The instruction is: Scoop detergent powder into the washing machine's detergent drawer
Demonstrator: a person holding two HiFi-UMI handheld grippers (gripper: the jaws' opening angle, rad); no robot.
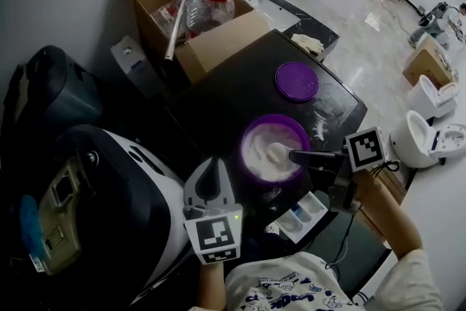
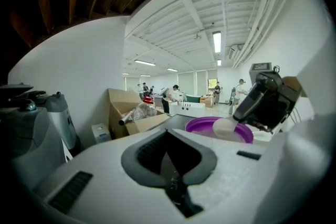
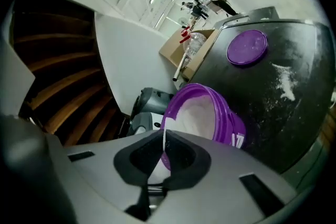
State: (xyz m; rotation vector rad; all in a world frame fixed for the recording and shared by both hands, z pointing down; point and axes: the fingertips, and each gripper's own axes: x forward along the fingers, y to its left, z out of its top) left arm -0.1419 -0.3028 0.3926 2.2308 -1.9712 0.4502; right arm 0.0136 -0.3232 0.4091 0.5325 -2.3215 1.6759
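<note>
A purple tub of white detergent powder stands on the dark washer top; its purple lid lies farther back. My right gripper is shut on the handle of a white scoop, whose bowl sits in the powder. In the right gripper view the gripper pinches the thin white handle in front of the tub. My left gripper is shut and holds nothing, just left of the tub. The white detergent drawer stands open below the tub.
A cardboard box with a clear bottle stands at the back left. Spilled powder lies on the washer top right of the tub. A white rounded appliance is at my left, toilets on the floor at right.
</note>
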